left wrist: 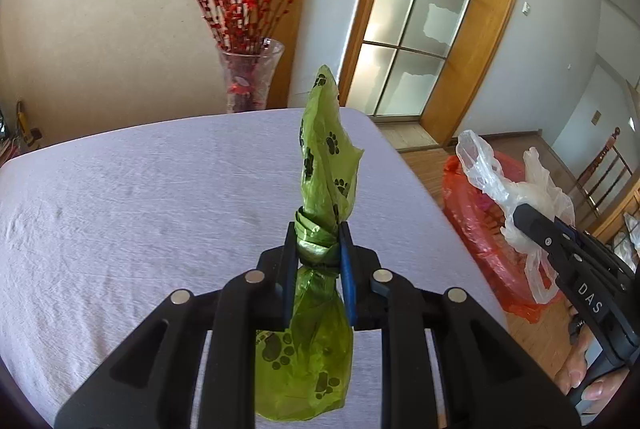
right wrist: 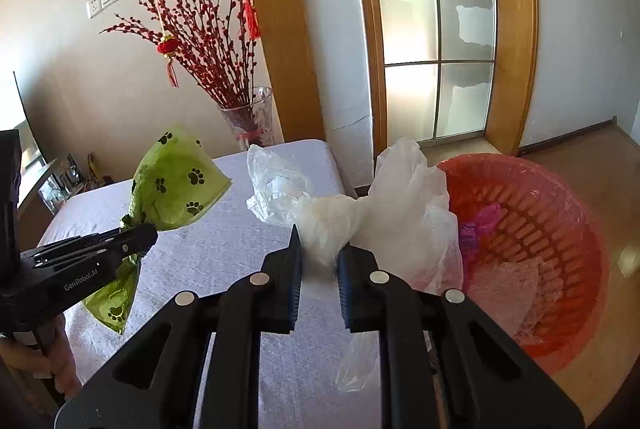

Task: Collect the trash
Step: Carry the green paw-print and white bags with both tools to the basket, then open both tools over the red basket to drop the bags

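- Two claws each hold a bag above the table (left wrist: 120, 197), which has a pale cloth.
- Left claw (left wrist: 316, 249): its jaws are nearly closed, pinching the knot of a green bag (left wrist: 320, 157) with paw prints; the bag's tail stands up past the fingertips and its bulk hangs below them.
- Right claw (right wrist: 320, 257): its jaws are nearly closed on the twisted neck of a clear bag (right wrist: 400, 197).
- Just right of that claw, past the table edge, sits a red basket (right wrist: 560, 229) with a liner, holding some scraps.
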The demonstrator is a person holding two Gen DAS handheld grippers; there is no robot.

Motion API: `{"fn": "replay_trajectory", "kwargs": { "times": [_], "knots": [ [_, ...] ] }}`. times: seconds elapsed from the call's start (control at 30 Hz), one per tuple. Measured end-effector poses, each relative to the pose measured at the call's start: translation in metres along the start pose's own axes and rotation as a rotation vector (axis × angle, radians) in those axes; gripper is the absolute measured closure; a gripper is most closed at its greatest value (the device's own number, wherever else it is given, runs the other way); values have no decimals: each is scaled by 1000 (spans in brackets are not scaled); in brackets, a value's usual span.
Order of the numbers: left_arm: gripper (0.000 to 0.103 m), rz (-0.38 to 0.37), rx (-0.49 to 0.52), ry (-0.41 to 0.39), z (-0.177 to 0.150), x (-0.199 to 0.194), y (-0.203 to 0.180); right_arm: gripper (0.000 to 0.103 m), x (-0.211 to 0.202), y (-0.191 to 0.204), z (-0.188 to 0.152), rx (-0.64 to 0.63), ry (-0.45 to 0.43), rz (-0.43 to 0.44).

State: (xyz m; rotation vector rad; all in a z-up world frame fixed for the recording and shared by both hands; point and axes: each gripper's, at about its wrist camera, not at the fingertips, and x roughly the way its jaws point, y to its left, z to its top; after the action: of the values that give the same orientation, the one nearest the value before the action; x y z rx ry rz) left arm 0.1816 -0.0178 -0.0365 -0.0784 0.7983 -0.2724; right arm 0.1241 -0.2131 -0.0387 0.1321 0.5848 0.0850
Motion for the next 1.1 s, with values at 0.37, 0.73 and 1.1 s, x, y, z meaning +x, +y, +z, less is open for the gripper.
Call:
{"fn": "replay_trajectory", "kwargs": {
  "times": [0.37, 0.73, 1.1],
  "knots": [
    [83, -93, 70, 18, 6, 13, -59, 87, -25, -39, -3, 86, -38, -65],
    [83, -222, 94, 37, 14, 32, -113, 87, -42, -91, -5, 210, -79, -128],
    [83, -327, 115, 62, 17, 54, -158, 87, -55, -136, 1, 321, -138, -153]
  ]
}}
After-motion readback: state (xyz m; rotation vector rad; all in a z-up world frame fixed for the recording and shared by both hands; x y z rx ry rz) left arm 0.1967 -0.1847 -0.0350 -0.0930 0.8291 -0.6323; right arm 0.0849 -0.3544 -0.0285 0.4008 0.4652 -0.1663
